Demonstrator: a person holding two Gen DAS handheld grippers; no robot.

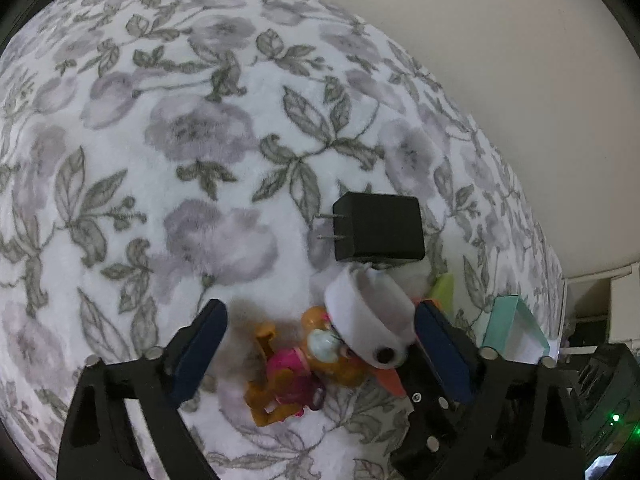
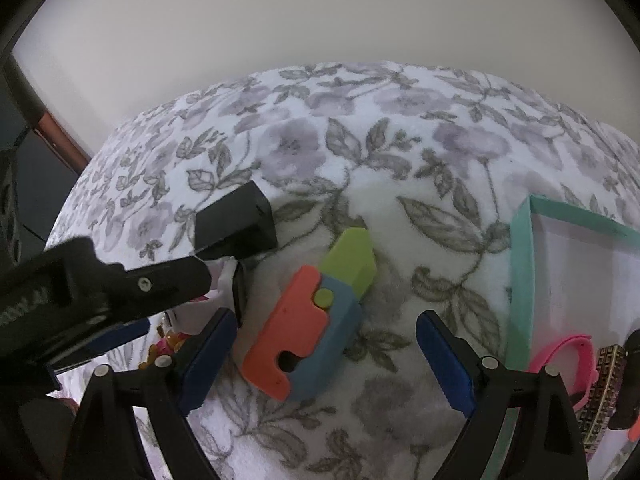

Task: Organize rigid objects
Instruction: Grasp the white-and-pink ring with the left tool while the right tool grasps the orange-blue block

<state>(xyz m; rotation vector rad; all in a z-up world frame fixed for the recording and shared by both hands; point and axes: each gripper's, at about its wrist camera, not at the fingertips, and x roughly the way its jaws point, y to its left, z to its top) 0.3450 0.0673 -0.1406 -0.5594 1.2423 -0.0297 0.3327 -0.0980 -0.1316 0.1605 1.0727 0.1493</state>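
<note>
Left hand-held gripper (image 1: 320, 344) and right hand-held gripper (image 2: 326, 354), both angled steeply downward, jaws wide apart, gripping nothing

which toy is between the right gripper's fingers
The orange, blue and green block toy, lying between the open right gripper; the orange figurine lies under the left gripper.

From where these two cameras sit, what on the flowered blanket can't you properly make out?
- Toy figure, left wrist view: a white cap-shaped thing covers its head.
- Teal tray, right wrist view: cut off by the right edge; the pink band and patterned band in it are partly behind the right gripper.
- Black charger, right wrist view: its prongs are hidden behind the left gripper.
</note>
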